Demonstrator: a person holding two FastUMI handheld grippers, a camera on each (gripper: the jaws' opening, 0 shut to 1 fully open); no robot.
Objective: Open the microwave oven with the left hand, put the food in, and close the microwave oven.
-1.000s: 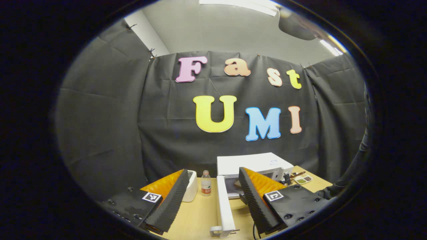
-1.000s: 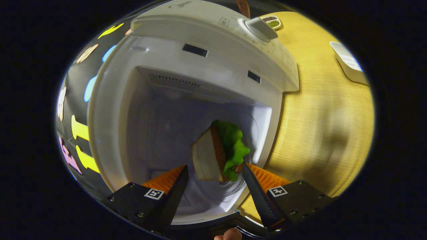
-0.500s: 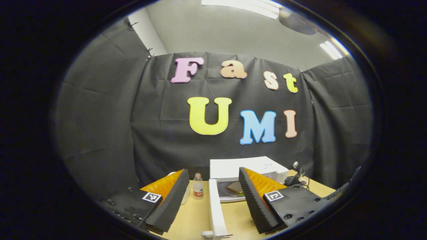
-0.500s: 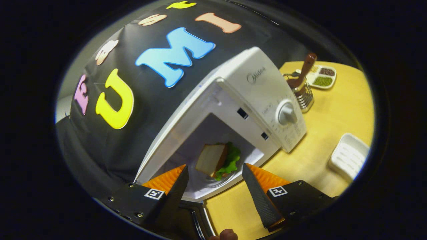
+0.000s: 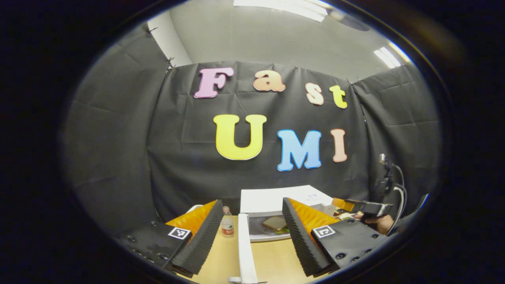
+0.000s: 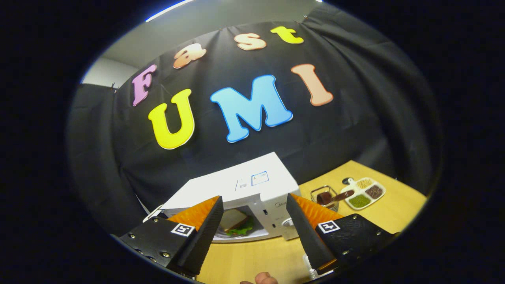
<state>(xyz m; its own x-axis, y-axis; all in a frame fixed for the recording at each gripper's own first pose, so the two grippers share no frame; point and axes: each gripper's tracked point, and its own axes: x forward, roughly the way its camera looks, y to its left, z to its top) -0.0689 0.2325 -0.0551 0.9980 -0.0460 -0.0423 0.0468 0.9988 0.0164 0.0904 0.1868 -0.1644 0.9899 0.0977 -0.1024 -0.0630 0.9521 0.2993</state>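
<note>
right hand-held gripper (image 6: 252, 232) withdrawn | sandwich (image 6: 235, 225) part-hidden inside microwave (image 6: 252, 189)

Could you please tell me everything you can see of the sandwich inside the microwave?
The sandwich, pale bread slices with frilly green lettuce sticking out at one edge, lies flat in the open cavity of the white boxy microwave, which stands on the wooden table. It seems to rest on a round tray there. The microwave's white door is swung open. Neither gripper touches the sandwich.
</note>
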